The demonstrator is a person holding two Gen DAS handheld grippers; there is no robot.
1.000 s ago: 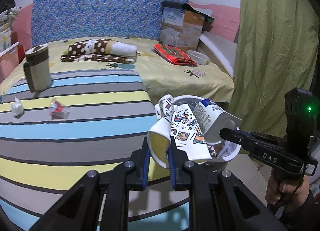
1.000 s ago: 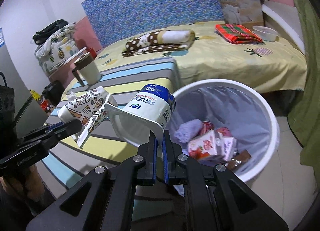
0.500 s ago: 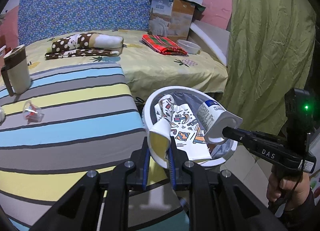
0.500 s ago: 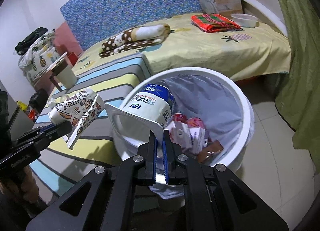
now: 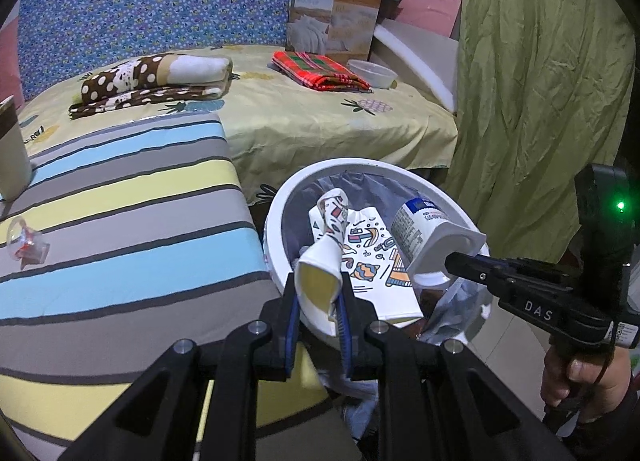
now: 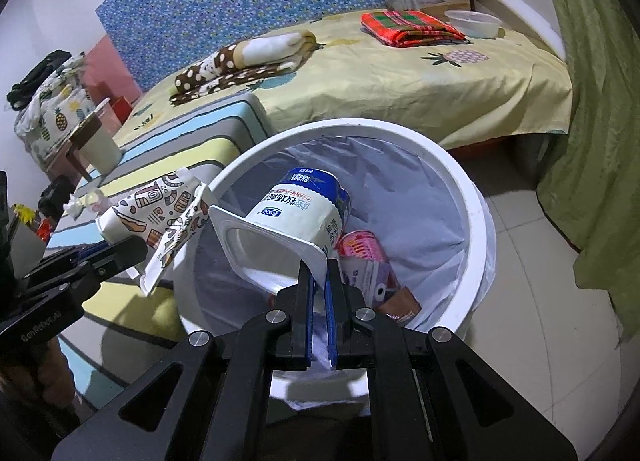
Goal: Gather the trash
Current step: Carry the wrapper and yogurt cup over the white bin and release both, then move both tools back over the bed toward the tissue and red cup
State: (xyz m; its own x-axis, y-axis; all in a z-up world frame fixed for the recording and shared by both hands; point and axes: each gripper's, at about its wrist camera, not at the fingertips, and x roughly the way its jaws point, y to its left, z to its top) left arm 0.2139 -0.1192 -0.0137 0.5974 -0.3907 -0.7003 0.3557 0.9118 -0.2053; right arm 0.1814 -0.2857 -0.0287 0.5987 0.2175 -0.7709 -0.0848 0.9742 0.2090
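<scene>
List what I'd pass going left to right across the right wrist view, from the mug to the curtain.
Mug → patterned wrapper → yogurt cup → trash bin rim → green curtain.

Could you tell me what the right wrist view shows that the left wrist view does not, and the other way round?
Only the right wrist view looks down into the bin at the pink carton lying on the liner, and shows the black bag at far left.

Only the left wrist view shows the person's right hand gripping its handle and the clear wrapper on the striped cover.

Both show the white bin, the patterned wrapper in the left gripper, the yogurt cup in the right gripper, and the red plaid cloth.
</scene>
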